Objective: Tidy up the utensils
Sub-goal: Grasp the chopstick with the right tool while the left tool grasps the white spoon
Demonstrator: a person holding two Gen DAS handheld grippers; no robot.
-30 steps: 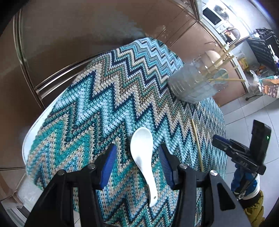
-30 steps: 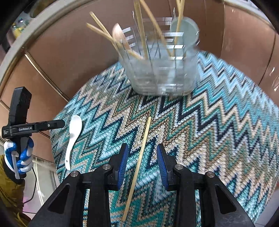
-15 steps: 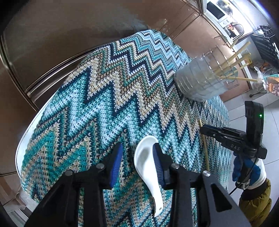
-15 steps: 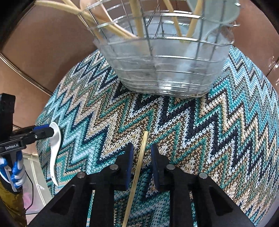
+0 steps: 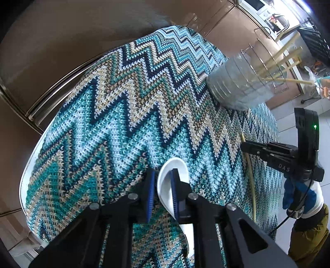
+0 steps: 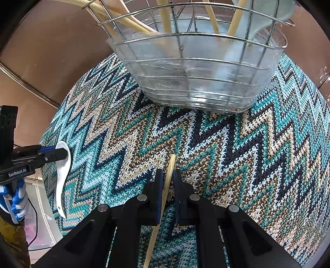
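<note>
Both tongs narrowed, left tongs (image 5: 162,192) pinching white spoon (image 5: 172,185), "GenRobot.AI" body, right tongs (image 6: 168,192) gripping chopstick (image 6: 169,171)

chopstick (image 6: 158,208) tail cut by frame edge, utensil holder (image 6: 198,68) top cropped

You've got a teal zigzag knitted cloth (image 5: 115,115) on a glossy brown round table (image 5: 61,37); pale tiled floor (image 5: 292,121) right, white microwave (image 5: 254,4) far back.
</note>
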